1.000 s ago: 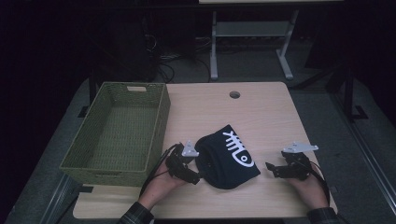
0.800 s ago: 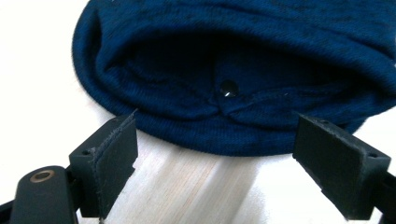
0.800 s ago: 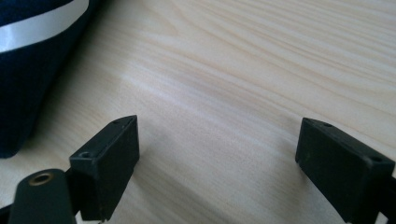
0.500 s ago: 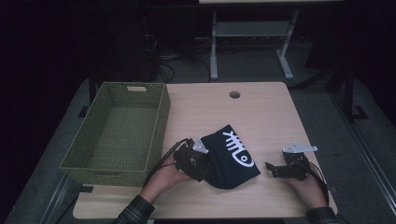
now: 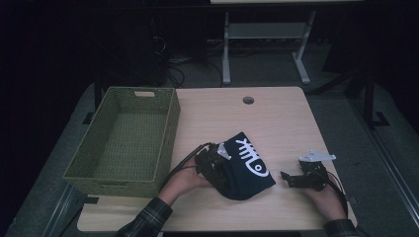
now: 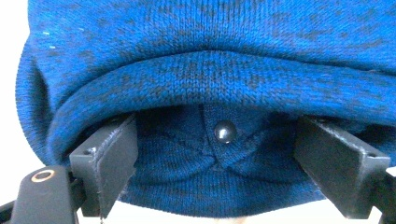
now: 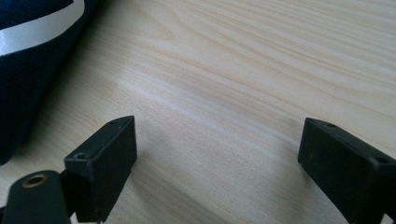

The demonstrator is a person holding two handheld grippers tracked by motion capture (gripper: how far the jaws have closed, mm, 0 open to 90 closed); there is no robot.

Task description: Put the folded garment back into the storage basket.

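while inside the knit cap (image 6: 205,70), left gripper (image 6: 215,154) agape

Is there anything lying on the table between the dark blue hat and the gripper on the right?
No. In the high view, bare wood separates the hat from the right gripper; the right gripper view shows the same.

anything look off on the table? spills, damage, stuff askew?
Nothing spilled or damaged. The dark knit beanie lies crumpled at an angle on the table, its fold bunched over the open left tongs. The green basket sits square. The right tongs stand open over bare wood.
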